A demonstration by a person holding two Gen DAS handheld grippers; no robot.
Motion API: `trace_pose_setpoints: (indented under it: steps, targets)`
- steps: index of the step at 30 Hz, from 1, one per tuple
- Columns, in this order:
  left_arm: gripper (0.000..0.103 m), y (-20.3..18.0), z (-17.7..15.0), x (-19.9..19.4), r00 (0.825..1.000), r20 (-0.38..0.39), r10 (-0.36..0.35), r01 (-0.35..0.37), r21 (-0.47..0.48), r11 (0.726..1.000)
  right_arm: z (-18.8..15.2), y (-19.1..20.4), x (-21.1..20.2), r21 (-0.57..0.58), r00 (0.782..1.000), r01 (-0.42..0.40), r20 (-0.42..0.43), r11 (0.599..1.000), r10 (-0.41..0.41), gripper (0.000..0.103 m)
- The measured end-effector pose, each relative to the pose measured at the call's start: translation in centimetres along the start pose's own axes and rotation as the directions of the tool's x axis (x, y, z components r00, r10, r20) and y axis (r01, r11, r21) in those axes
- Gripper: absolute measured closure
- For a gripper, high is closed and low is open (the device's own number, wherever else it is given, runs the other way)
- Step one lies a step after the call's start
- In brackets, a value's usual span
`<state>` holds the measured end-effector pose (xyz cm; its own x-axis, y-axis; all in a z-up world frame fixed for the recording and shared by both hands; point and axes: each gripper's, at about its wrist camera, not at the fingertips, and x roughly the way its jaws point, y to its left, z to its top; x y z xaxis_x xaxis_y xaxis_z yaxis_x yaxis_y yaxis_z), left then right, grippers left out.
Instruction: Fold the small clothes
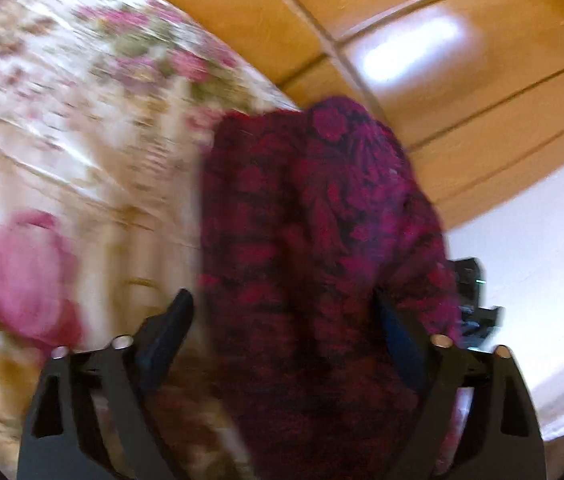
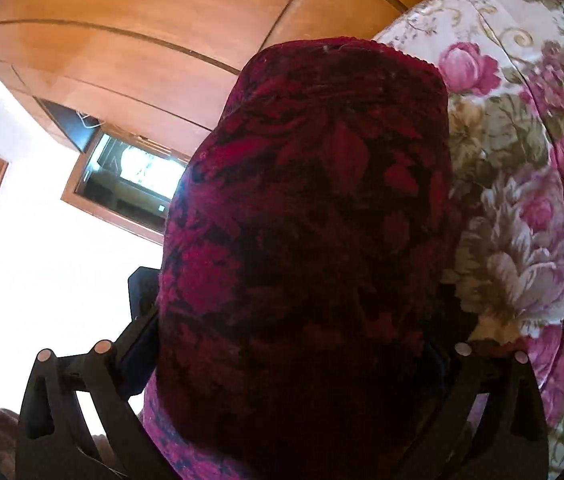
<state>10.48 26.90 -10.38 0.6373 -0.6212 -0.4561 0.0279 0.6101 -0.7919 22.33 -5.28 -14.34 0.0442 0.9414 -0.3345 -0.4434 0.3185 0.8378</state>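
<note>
A dark red and magenta patterned garment [image 1: 314,240] hangs in front of both cameras; it also fills the middle of the right wrist view [image 2: 314,220]. My left gripper [image 1: 282,320] has its fingers apart with the cloth draped between and over them; the left fingertip [image 1: 179,308] shows, the right one is partly under cloth. My right gripper [image 2: 294,320] is mostly hidden by the cloth; only the finger bases and a black left finger [image 2: 141,292] show. I cannot tell whether either gripper pinches the cloth.
A floral bedspread [image 1: 81,120] lies at the left, seen at the right in the right wrist view [image 2: 522,200]. A pink item [image 1: 21,272] lies on it. Wooden wardrobe panels [image 1: 442,60] and a white wall [image 2: 61,260] are behind.
</note>
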Motion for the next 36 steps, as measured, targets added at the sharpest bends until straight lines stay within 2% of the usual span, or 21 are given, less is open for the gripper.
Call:
trace_pose_setpoints:
  steps: [4,7,9,12,14,15,16,19,20,21,22,23,24,25,27,28,30,32,33,35,36]
  targets:
    - [0.020,-2.6,0.2,1.8,0.999,-0.004,-0.037,0.037,0.055,0.998,-0.3,2.6,-2.6,-0.070,0.998,0.007,0.055,0.997,-0.003,0.020]
    - [0.020,-5.7,1.6,4.6,0.993,-0.036,-0.110,0.113,0.094,0.989,0.1,3.8,-6.4,-0.105,0.989,0.035,0.149,0.994,-0.019,0.021]
    - [0.020,-9.1,3.0,8.1,0.988,-0.078,-0.137,0.147,0.149,0.978,0.5,3.9,-9.8,-0.114,0.973,0.078,0.227,0.990,-0.050,0.021]
    - [0.020,-14.9,4.9,14.2,0.977,-0.144,-0.157,0.189,0.252,0.949,1.2,2.9,-15.9,-0.082,0.927,0.148,0.358,0.986,-0.109,0.021]
    - [0.020,-18.4,5.7,18.4,0.970,-0.189,-0.153,0.207,0.310,0.928,1.6,1.7,-20.5,-0.046,0.880,0.215,0.443,0.976,-0.173,0.021]
    - [0.020,-20.5,6.0,21.3,0.963,-0.224,-0.148,0.219,0.337,0.915,1.7,1.1,-21.7,-0.034,0.866,0.231,0.462,0.972,-0.190,0.021]
    - [0.020,-21.8,6.2,23.5,0.959,-0.248,-0.139,0.223,0.355,0.908,1.8,-0.2,-24.0,0.000,0.843,0.264,0.487,0.965,-0.230,0.021]
    - [0.022,-25.0,6.0,30.4,0.948,-0.313,-0.059,0.190,0.407,0.894,1.8,-3.7,-27.2,0.092,0.805,0.327,0.494,0.941,-0.328,0.021]
    - [0.025,-25.7,5.5,32.2,0.947,-0.321,-0.021,0.167,0.434,0.885,1.7,-5.2,-28.0,0.133,0.793,0.353,0.482,0.926,-0.371,0.021]
    - [0.035,-26.5,4.6,35.0,0.937,-0.345,0.052,0.126,0.472,0.872,1.5,-6.2,-28.4,0.161,0.784,0.378,0.468,0.912,-0.408,0.021]
    - [0.037,-26.7,3.8,36.6,0.930,-0.342,0.136,0.066,0.518,0.853,1.1,-7.7,-28.5,0.202,0.772,0.414,0.439,0.888,-0.460,0.021]
    - [0.036,-26.7,3.1,37.6,0.926,-0.315,0.209,0.009,0.570,0.822,0.5,-9.1,-28.4,0.235,0.771,0.425,0.411,0.874,-0.486,0.020]
    - [0.036,-26.9,2.0,38.3,0.925,-0.292,0.241,-0.017,0.604,0.797,-0.1,-9.9,-28.3,0.253,0.772,0.421,0.404,0.871,-0.491,0.017]
    - [0.036,-26.9,1.5,38.4,0.928,-0.286,0.240,-0.022,0.600,0.800,-1.1,-10.7,-28.3,0.274,0.758,0.432,0.407,0.859,-0.511,0.014]
    - [0.036,-27.1,0.8,38.1,0.933,-0.269,0.238,-0.037,0.586,0.809,-2.2,-11.1,-28.6,0.296,0.745,0.428,0.420,0.854,-0.519,0.007]
    - [0.036,-27.4,0.4,37.9,0.936,-0.250,0.246,-0.051,0.596,0.801,-2.8,-10.7,-28.9,0.307,0.733,0.439,0.421,0.844,-0.534,0.005]
    - [0.036,-28.0,0.1,37.4,0.941,-0.201,0.274,-0.090,0.629,0.772,-3.0,-9.0,-29.7,0.298,0.692,0.503,0.423,0.811,-0.585,0.004]
    - [0.036,-28.5,0.3,36.9,0.941,-0.159,0.298,-0.127,0.651,0.748,-3.2,-6.0,-30.1,0.281,0.605,0.607,0.444,0.743,-0.661,0.005]
    - [0.036,-28.7,0.5,36.4,0.940,-0.136,0.314,-0.149,0.663,0.734,-3.0,-4.6,-30.2,0.269,0.575,0.636,0.459,0.723,-0.677,0.010]
    - [0.036,-29.1,0.3,35.3,0.940,-0.101,0.327,-0.174,0.681,0.711,-2.3,-1.4,-29.1,0.219,0.536,0.696,0.476,0.684,-0.698,0.021]
    - [0.036,-29.4,0.2,35.2,0.938,-0.079,0.337,-0.192,0.691,0.697,-1.8,0.1,-28.1,0.190,0.504,0.743,0.471,0.641,-0.724,0.026]
